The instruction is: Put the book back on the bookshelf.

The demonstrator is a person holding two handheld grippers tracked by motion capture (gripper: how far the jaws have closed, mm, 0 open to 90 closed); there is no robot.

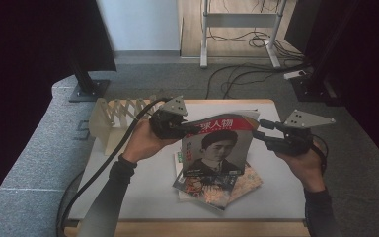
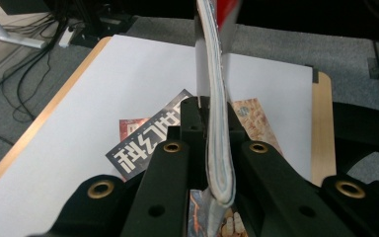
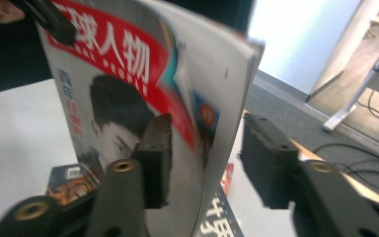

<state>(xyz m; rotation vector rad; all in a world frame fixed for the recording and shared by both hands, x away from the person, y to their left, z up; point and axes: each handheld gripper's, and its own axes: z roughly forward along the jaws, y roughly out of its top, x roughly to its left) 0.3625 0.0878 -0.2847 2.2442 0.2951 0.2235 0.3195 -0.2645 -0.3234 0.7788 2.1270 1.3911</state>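
While the magazine (image 1: 219, 145) is held upright above the stack (image 1: 217, 185) on the table (image 1: 143, 177), its red masthead and portrait cover are shown. It is clamped at its upper left edge by the left gripper (image 1: 185, 129). Its right edge stands between the parted jaws of the right gripper (image 1: 257, 129), unpressed.

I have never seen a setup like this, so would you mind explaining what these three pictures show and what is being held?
A person holds a tool with two black jaws in each hand. The high view looks down on the table; the other two cameras ride on the tools. The left hand-held gripper is clamped on the upper edge of a magazine with a red banner, holding it upright; the left gripper view shows its jaws pressing on the pages. The right hand-held gripper has the opposite edge between open jaws. More magazines lie flat beneath, and a pale folding rack stands at the far left.
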